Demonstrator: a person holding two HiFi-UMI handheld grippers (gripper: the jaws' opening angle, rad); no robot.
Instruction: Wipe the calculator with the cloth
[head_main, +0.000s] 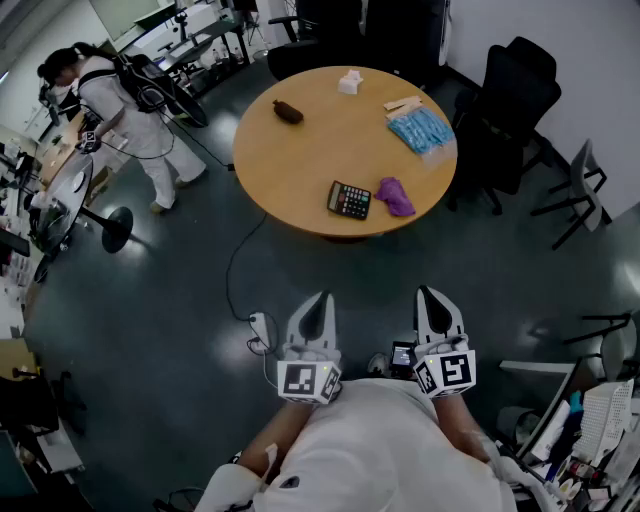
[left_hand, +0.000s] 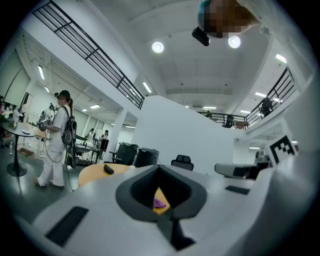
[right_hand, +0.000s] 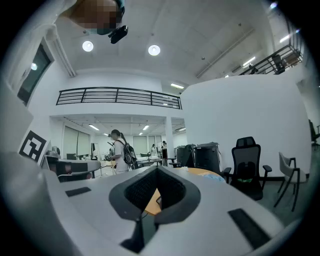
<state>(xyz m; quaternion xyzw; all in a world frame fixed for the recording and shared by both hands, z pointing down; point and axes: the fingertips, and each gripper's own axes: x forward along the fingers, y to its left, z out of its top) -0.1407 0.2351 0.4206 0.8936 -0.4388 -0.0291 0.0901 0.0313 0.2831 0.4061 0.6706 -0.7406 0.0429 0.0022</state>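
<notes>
A: State of left gripper (head_main: 319, 303) and right gripper (head_main: 429, 298)?

B: Both pinched fully closed, nothing between the jaws. Held level, side by side, close against the body and well apart from the table (head_main: 290, 160). Read as a standing-off posture; wiping not yet begun.

A: Location of calculator (head_main: 349, 200)?

B: Flat on the round top, keys up, near the edge closest to the wearer. Purple cloth (head_main: 395, 196) crumpled just beside it on its right; touching or barely apart, cannot settle which. Probably laid out together for taking the cloth with one gripper and steadying the calculator with the other.

A: Differences between views?

B: Head view only: the full layout, plus brown object (head_main: 288, 112), blue packets (head_main: 421, 130) and office chairs (head_main: 515, 95) behind.
Left gripper view only: a scrap of purple through the notch above the closed jaws, hence aimed roughly at the cloth.
Right gripper view: a sliver of tabletop and a dark corner, possibly the calculator, too small to confirm.
Both gripper views: second person (head_main: 120, 105) seen upright and in profile, well away from the table.
</notes>
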